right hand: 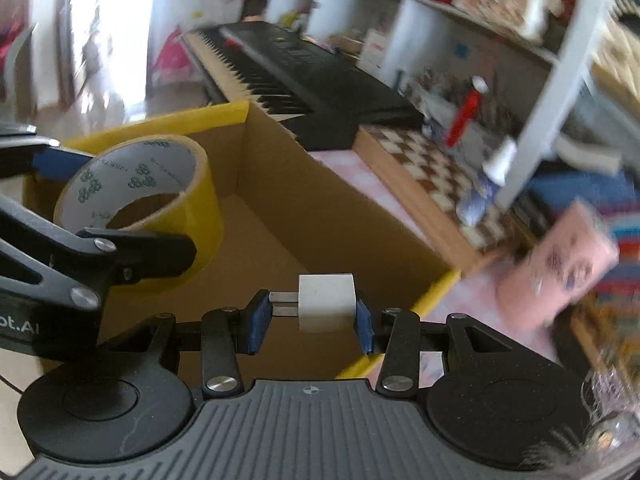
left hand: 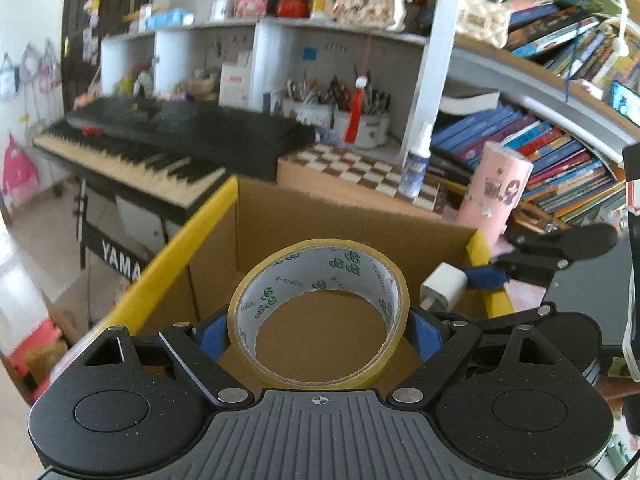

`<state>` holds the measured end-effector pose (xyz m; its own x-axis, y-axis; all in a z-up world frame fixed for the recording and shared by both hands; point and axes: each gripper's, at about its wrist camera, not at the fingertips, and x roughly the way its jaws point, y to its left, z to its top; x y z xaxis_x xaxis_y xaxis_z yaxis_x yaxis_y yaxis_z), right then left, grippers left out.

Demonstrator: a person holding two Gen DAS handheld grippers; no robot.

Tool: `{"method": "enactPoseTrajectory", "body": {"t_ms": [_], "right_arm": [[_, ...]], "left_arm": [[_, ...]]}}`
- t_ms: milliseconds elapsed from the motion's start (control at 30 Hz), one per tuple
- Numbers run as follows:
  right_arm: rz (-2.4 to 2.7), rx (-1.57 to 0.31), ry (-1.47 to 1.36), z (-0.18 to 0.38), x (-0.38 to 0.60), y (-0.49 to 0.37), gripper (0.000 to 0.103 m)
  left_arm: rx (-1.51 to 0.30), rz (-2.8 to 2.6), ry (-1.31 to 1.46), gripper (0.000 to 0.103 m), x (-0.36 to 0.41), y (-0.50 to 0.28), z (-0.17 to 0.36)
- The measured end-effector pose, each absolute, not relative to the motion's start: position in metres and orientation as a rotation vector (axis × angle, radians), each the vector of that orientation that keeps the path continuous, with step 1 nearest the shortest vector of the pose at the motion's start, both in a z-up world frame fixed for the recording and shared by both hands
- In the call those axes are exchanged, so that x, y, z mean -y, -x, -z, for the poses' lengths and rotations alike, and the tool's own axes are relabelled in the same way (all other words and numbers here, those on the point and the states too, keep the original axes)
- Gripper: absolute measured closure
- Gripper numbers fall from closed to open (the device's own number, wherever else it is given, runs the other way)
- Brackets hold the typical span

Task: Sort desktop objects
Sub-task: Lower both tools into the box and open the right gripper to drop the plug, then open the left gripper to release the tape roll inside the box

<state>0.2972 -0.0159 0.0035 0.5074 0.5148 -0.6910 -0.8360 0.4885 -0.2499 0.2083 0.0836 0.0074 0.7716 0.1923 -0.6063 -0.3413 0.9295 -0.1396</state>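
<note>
A roll of yellow tape with a white printed core sits between the blue pads of my left gripper, which is shut on it. It hangs over an open cardboard box with yellow-taped rims. In the right wrist view, my right gripper is shut on a small white charger plug, prongs pointing left, above the box's near right corner. The left wrist view shows the charger just right of the tape. The tape also appears at the left in the right wrist view.
Behind the box stand a black electronic keyboard and a wooden chessboard with a glue bottle on it. A pink cylinder stands at the right, before stacked books. White shelves hold pen pots.
</note>
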Motion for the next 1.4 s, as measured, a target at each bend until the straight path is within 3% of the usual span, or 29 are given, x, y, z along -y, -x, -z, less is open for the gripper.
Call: {"method": "enactPoseTrajectory", "body": {"t_ms": [467,967,1400], "right_arm": [[-0.984,-0.560,0.946,0.026,-0.002,-0.312,0.062],[-1.009,-0.549,0.911,0.025,-0.001,-0.313,0.058],[-0.929,-0.499,0.779,-0.002,0.020,-0.291,0.047]], "left_arm": [[-0.739,-0.308,0.260,0.013,-0.081,-0.227,0.014],[-0.720,-0.321,0.251,0.012,-0.079,-0.225,0.012],[-0.610,-0.284,0.234,0.008,-0.076,-0.198,-0.014]]}}
